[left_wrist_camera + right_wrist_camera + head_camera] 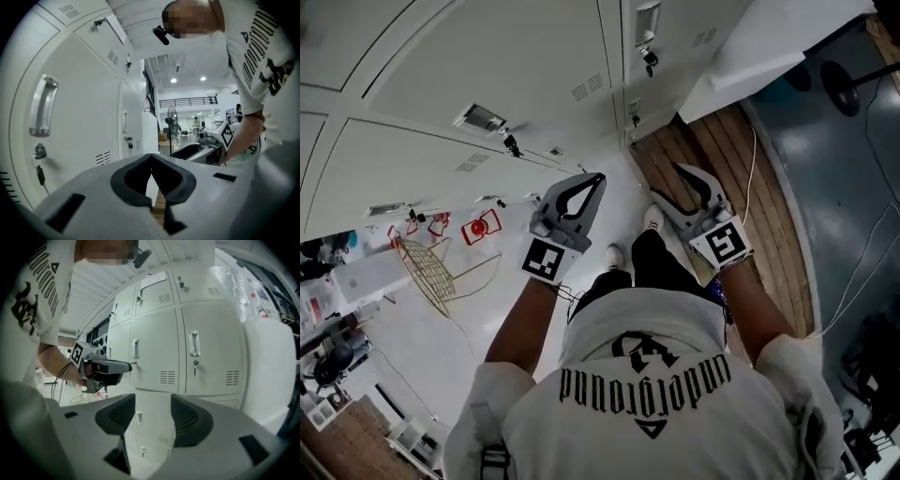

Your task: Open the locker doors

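Person stands facing a wall of white locker doors (441, 66); every door in view is shut.

Left hand-held gripper (151, 159): jaws pressed together at the tips, nothing btwn them. It's held out in front of the lockers, not touching any door. In the left gripper view the nearest door is at left, w/ an upright chrome handle (43, 105) and a key (40, 152) hanging in the lock just below it.

Right hand-held gripper (153, 401): jaws spread and empty, only a lower locker door seen thru the gap. Also clear of the doors.

Head view: both grippers are side by side, pointing toward the lockers, above the person's shoes (652, 217). Left one is over white floor (619, 202), right one over a strip of wood planks (759, 197).

A wire rack (427, 267) lies on the floor well to the left, w/ a red-and-white item (478, 227) near it. A pedestal fan (172, 117) stands far back in the room, past the locker row.
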Available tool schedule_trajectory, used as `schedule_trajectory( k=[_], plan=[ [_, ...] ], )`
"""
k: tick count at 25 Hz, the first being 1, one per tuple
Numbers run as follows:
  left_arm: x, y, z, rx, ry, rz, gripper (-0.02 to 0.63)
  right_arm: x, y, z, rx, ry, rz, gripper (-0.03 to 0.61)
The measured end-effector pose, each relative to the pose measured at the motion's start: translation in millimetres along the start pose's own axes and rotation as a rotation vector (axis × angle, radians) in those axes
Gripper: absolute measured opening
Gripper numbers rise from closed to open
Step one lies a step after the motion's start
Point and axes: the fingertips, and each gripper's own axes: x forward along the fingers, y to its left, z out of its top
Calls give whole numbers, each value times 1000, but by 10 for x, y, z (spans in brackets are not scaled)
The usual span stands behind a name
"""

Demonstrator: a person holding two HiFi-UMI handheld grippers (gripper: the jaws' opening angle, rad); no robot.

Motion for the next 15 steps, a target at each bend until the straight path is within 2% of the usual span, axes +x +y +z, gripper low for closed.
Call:
schedule_trajectory(
  k=[4,7,12,15],
  plan=[
    [422,220,-352,24,37,49,8,339,-389,-416,-39,54,32,241],
    [680,384,-667,3,45,68,8,650,-622,-751,-66,48,57,241],
    [1000,664,-1260,-29,84,116,8,1165,-986,-1313,-40,93,62,233],
    [1140,741,-1572,-43,106,126,8,1459,-1108,-1631,-23,114,98,238]
  ],
)
